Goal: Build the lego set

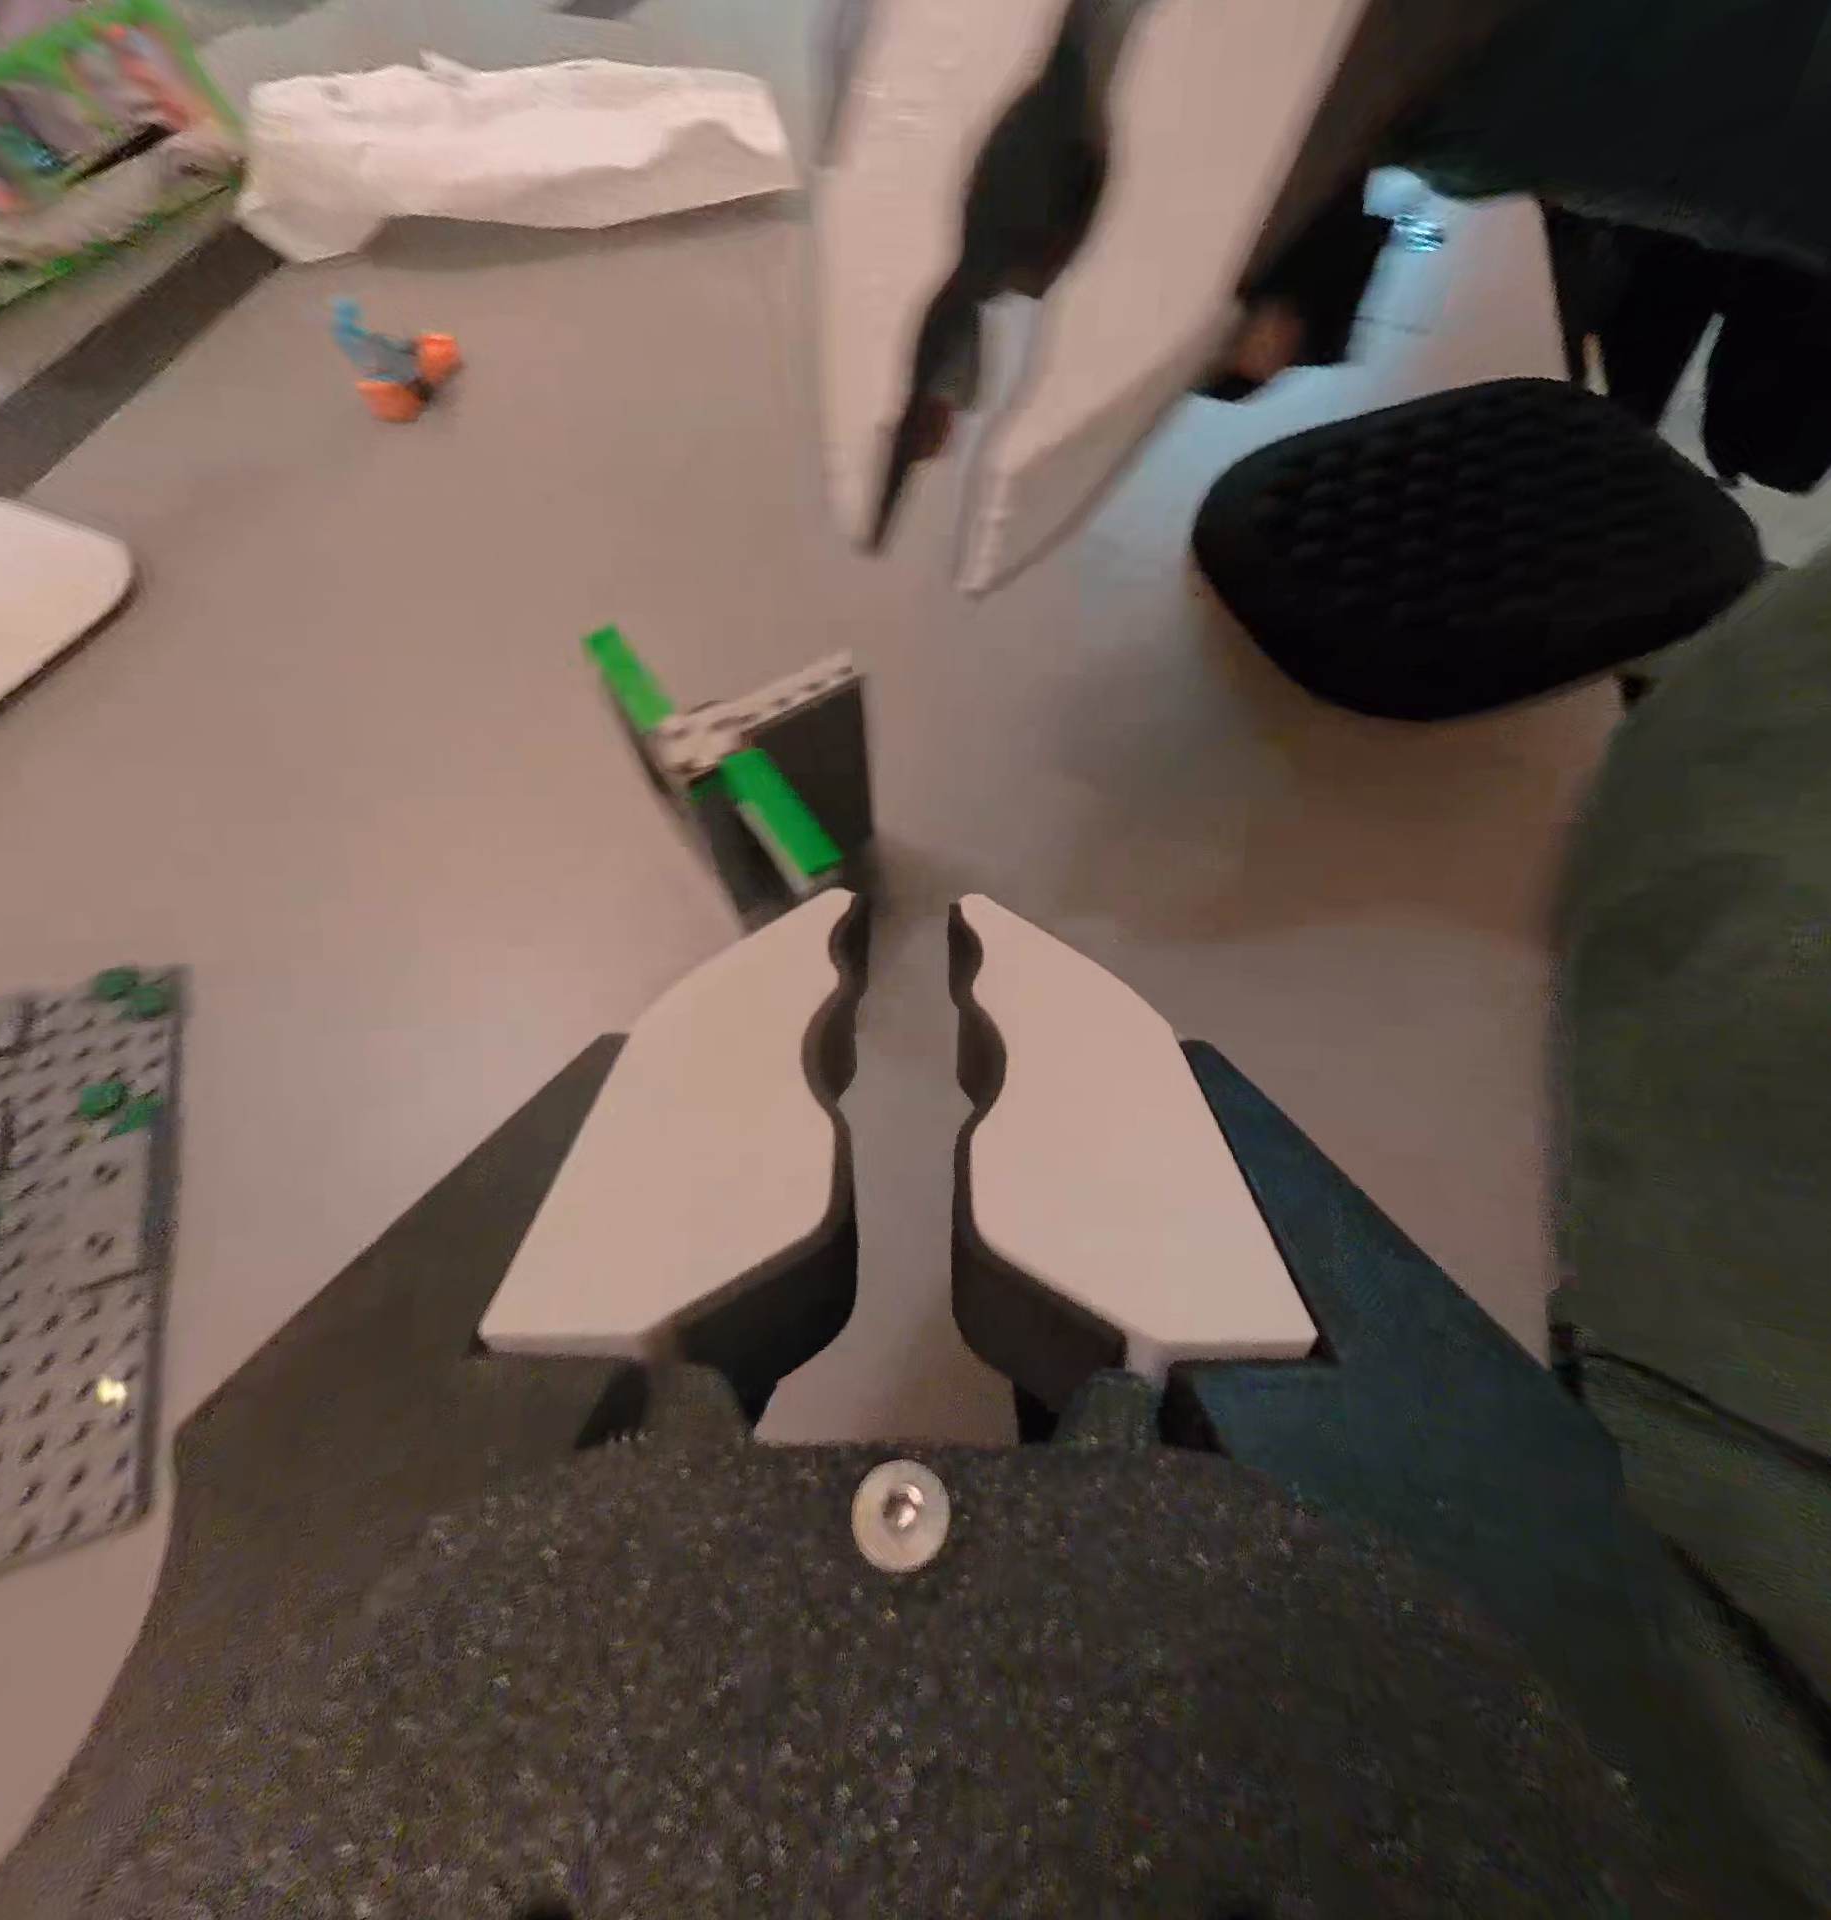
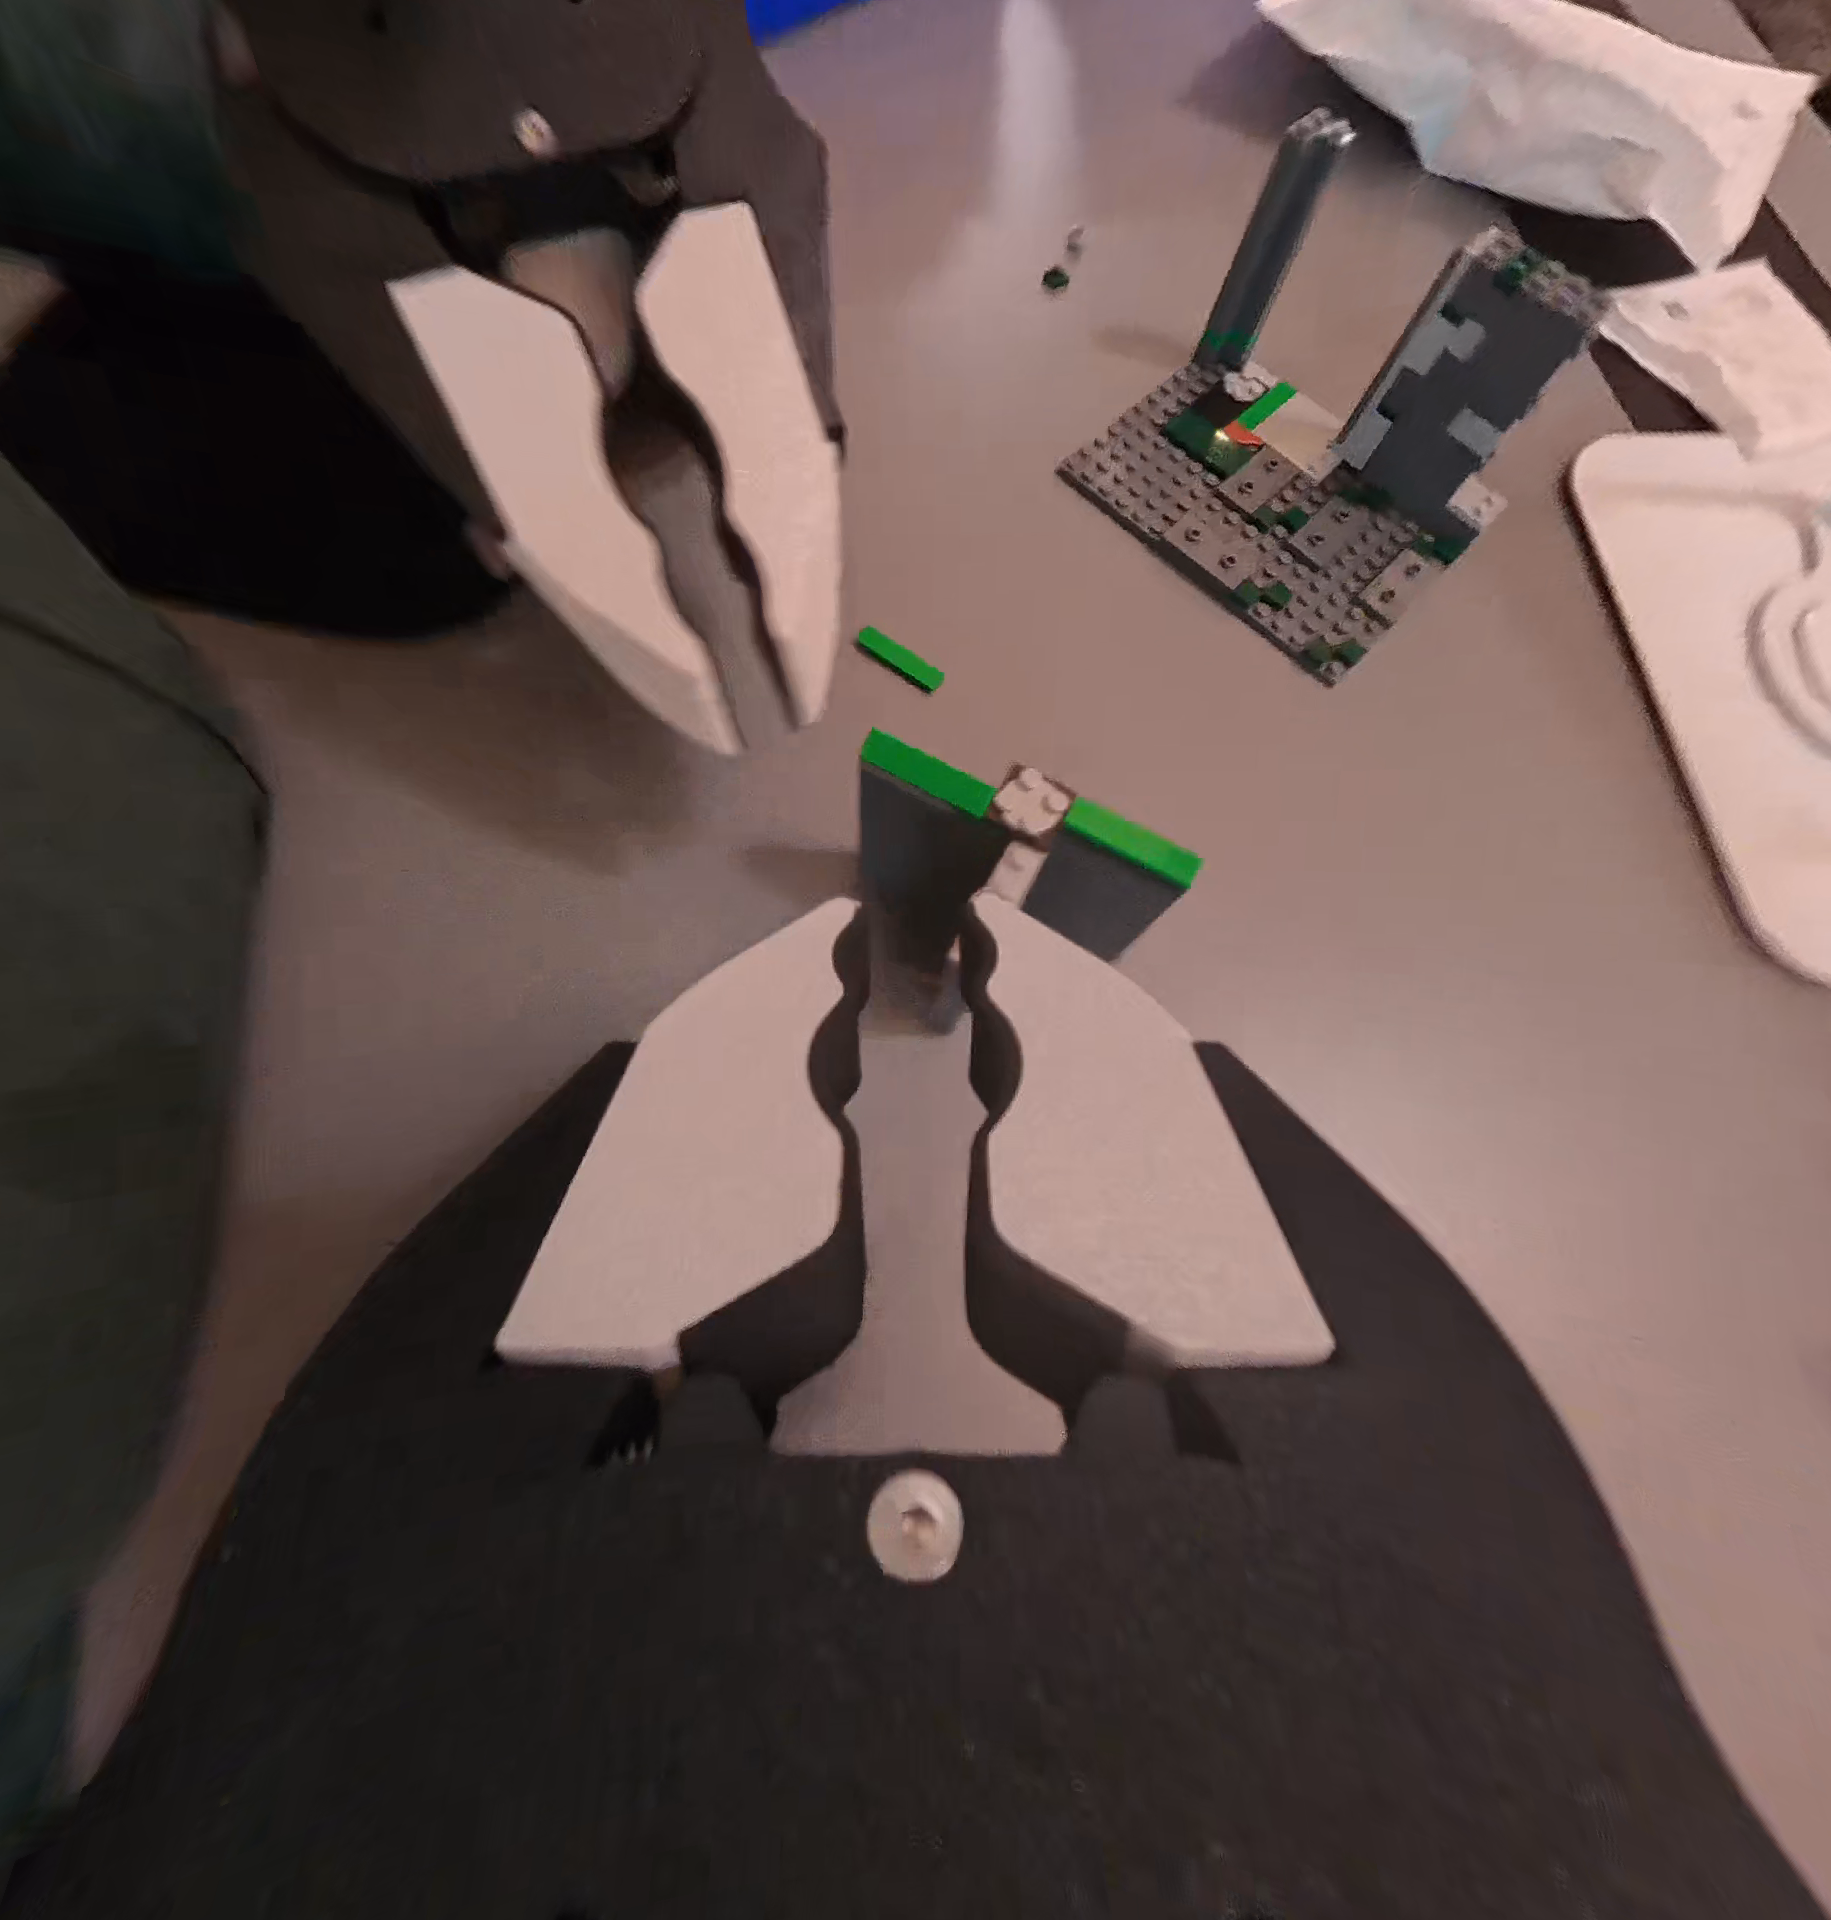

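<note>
A dark grey Lego wall panel (image 2: 1087,894), topped by two green tiles and a light grey studded piece, stands on the table; it also shows in the left wrist view (image 1: 817,769). My right gripper (image 2: 916,920) is slightly open right at the panel's base, with nothing clearly clamped. My left gripper (image 1: 906,914) is slightly open and empty, its tips just short of the panel's end. Each gripper shows in the other's view, the left (image 2: 765,717) and the right (image 1: 926,556). A loose green tile (image 2: 898,659) lies behind the panel.
A grey baseplate (image 2: 1181,488) with a column and a stepped wall stands far right; it also shows at left (image 1: 59,1299). A white bag (image 1: 506,145), a white tray (image 2: 1721,675), a small orange and blue model (image 1: 397,364) and a black seat (image 1: 1472,540) surround the workspace. Some 6 cm of space lies between my two pairs of fingers. The right gripper is farther from the grey baseplate (image 2: 1181,488), some 25 cm, than the left, some 20 cm. Seen from the left wrist view (image 1: 68,1359) as well.
</note>
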